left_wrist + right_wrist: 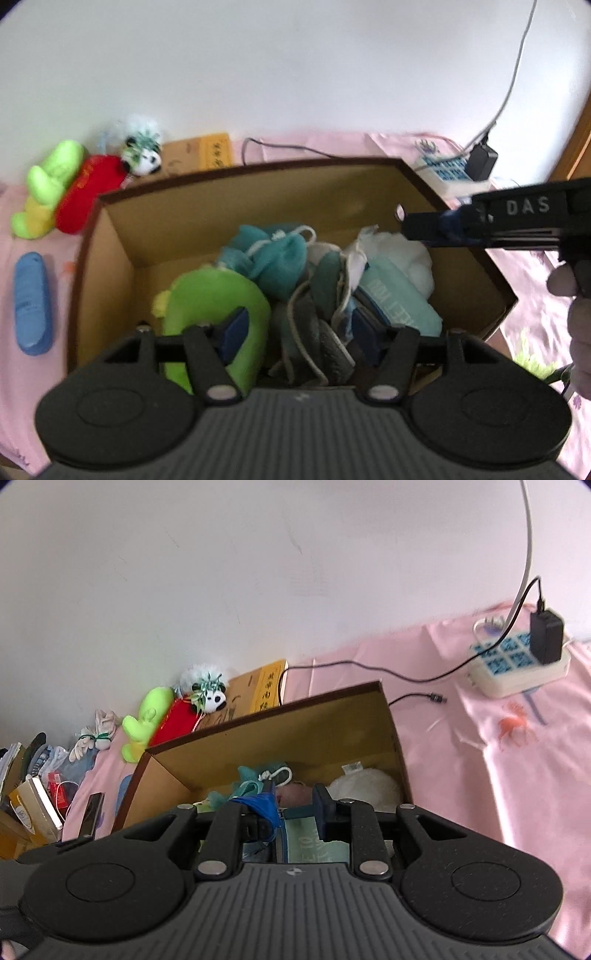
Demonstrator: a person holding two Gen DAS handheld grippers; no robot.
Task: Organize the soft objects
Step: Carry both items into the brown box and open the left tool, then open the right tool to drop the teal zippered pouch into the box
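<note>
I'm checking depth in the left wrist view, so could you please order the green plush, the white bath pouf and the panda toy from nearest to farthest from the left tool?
1. Green plush: in the box, beside the left tool, on its left.
2. White bath pouf: deeper in the box, on the right.
3. Panda toy: outside the box, by the wall, far left.

White raised letters reading "DAS" stand on the black body of the right gripper [424, 227] as it reaches over the cardboard box [258, 192]. A mint-green towel [399, 299] in the box carries white lettering too blurred to read. Dark characters run down a yellow book [267, 686] against the wall, illegible.
</note>
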